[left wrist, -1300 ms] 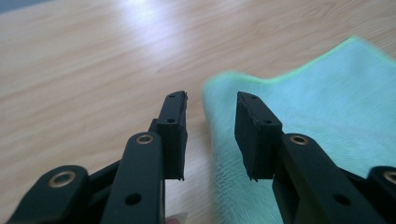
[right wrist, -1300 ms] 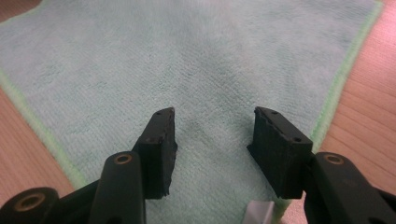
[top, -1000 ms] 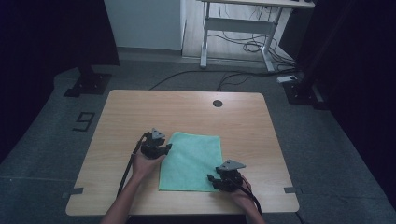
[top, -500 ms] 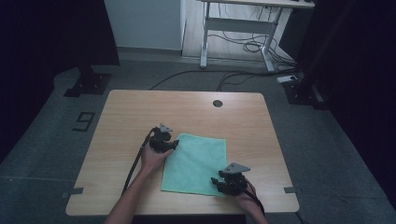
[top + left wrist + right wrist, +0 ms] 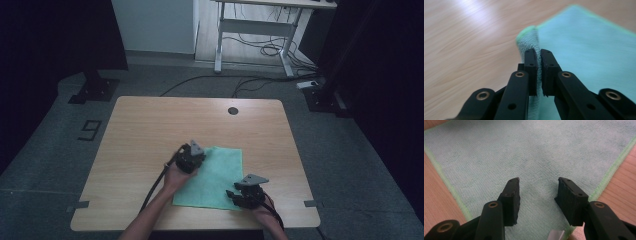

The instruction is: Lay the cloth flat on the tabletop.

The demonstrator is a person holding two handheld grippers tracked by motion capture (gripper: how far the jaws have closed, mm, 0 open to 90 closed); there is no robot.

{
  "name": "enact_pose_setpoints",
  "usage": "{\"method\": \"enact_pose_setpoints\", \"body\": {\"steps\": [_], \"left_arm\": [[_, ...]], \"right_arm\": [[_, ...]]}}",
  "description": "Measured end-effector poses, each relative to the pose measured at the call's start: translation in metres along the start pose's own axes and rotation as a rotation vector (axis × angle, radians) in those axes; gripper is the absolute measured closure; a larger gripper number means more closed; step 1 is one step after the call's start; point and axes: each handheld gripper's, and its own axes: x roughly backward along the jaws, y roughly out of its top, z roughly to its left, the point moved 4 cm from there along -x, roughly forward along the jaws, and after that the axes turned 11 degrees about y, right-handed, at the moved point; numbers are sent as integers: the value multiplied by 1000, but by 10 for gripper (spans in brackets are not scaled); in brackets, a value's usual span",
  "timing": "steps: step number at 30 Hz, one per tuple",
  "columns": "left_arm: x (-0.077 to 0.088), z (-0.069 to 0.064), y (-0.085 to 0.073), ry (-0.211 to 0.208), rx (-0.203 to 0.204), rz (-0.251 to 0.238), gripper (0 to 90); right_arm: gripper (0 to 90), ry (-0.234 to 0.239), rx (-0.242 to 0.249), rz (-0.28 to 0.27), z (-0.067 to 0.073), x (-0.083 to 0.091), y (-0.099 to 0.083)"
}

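Note:
A green cloth point(image 5: 215, 177) lies flat on the wooden table point(image 5: 150, 130), near its front edge. My left gripper point(image 5: 194, 156) is at the cloth's far left corner; its jaws have just been closing and now pinch a raised fold of the cloth point(image 5: 534, 42) between the pads. In its own view the left gripper point(image 5: 538, 53) has both jaws pressed together on the fabric. My right gripper point(image 5: 231, 192) rests at the cloth's near right corner, and its jaws stand apart over the flat cloth point(image 5: 531, 152). In that view the right gripper point(image 5: 539, 181) has nothing between its pads.
A round cable hole point(image 5: 232, 110) sits near the table's far edge. Black cables trail from both grippers toward the front edge. Beyond the table stand a white desk frame point(image 5: 255, 30) with loose wires and a dark stand base point(image 5: 95, 87) on the floor.
My left gripper moved right and slightly away, onto the cloth's far left corner, and closed on a fold of it. The cloth shifted a little right. The right gripper stayed put.

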Motion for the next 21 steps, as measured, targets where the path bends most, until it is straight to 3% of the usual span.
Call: {"method": "enact_pose_setpoints", "body": {"steps": [2,3,5,6,11,15,17,21], "left_arm": [[4,-20,-4,-23,-66,17,733],[4,-25,-7,-28,-78,24,671],[7,-27,-11,-68,-55,21,567],[9,-24,-12,-84,-33,13,550],[10,-6,-12,-51,12,16,566],[-2,13,-10,-29,64,47,578],[-8,17,-11,-49,90,63,586],[-12,11,-16,-78,59,103,578]], "right_arm": [[528,-3,-1,0,0,0,0],[526,-3,-2,0,0,0,0],[525,-3,-4,0,1,0,0],[525,-2,-5,1,1,0,0],[525,4,-4,1,0,1,0],[525,6,-3,-1,-1,1,-1],[524,5,-2,-3,-1,1,-1],[523,9,-3,-3,-1,1,-1]]}}
